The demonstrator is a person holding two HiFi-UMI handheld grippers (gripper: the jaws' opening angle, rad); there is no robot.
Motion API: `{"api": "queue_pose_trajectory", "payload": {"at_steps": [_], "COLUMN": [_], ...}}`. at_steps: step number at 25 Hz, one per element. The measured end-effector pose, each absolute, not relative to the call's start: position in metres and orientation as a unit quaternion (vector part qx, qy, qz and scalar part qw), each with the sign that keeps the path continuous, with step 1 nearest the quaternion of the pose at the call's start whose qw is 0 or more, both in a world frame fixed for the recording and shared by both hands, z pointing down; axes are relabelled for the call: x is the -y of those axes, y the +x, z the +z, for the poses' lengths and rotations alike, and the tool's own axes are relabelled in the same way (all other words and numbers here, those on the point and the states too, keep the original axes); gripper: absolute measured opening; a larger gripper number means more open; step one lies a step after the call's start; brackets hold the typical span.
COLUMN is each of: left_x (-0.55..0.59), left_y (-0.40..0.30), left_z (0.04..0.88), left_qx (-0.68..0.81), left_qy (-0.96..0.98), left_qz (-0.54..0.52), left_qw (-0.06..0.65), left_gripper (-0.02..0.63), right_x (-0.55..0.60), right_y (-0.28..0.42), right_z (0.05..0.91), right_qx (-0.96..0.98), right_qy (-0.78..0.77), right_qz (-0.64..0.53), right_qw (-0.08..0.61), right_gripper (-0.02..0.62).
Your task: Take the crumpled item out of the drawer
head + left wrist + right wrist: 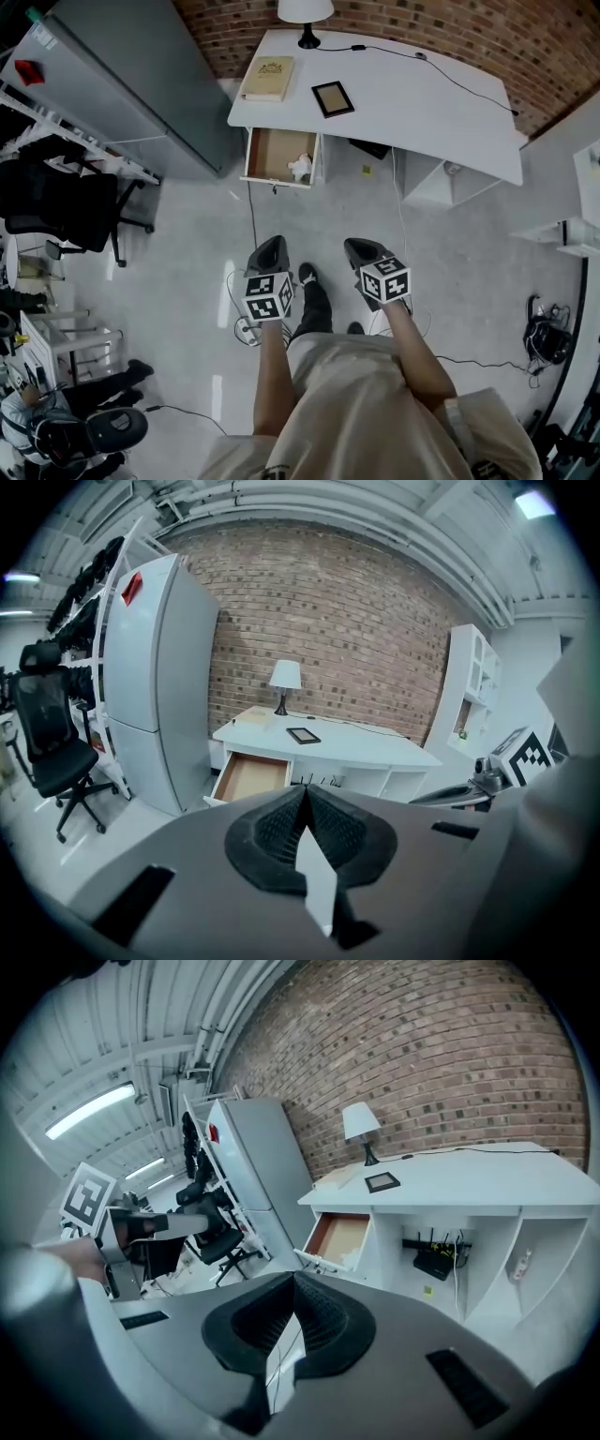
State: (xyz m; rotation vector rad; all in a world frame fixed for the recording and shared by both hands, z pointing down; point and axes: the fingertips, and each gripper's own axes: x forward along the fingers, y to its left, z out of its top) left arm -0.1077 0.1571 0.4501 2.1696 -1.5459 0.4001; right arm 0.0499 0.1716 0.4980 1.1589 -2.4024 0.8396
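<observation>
Crumpled item [300, 167] lies in the open drawer [267, 155] under the table [412, 94], well ahead of you, nearer your left hand-held gripper [273, 244] than your right hand-held gripper [360, 247]; both pressed together, empty.

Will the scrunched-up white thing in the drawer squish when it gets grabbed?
Probably: the crumpled item looks like wadded paper or cloth, so it should squash and weigh little. Its lumpy folds likely stop it rolling in the drawer.
</observation>
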Motion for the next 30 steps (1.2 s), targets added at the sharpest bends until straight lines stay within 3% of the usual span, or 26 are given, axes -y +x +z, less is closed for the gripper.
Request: {"api": "queue_pose_trajectory", "payload": {"at_steps": [13,30], "left_x": [-0.039,-0.009], "left_y": [-0.165,-0.175], "left_z": [0.459,0.5], "left_qx": [0.524,0.45], "left_qy": [0.804,0.84], "left_qz": [0.119,0.147], "left_qw": [0.252,0.264], "left_gripper": [0.015,0.015], "right_x": [-0.076,-0.021], "right_y": [-0.007,-0.031], "right_z": [0.507,0.522], "right_qx": [0.827,0.816], "right_qy": [0.431,0.456], "right_qz": [0.301,0.297], "right_qw": [0.199,0.196], "right_gripper": [0.025,0.025]}}
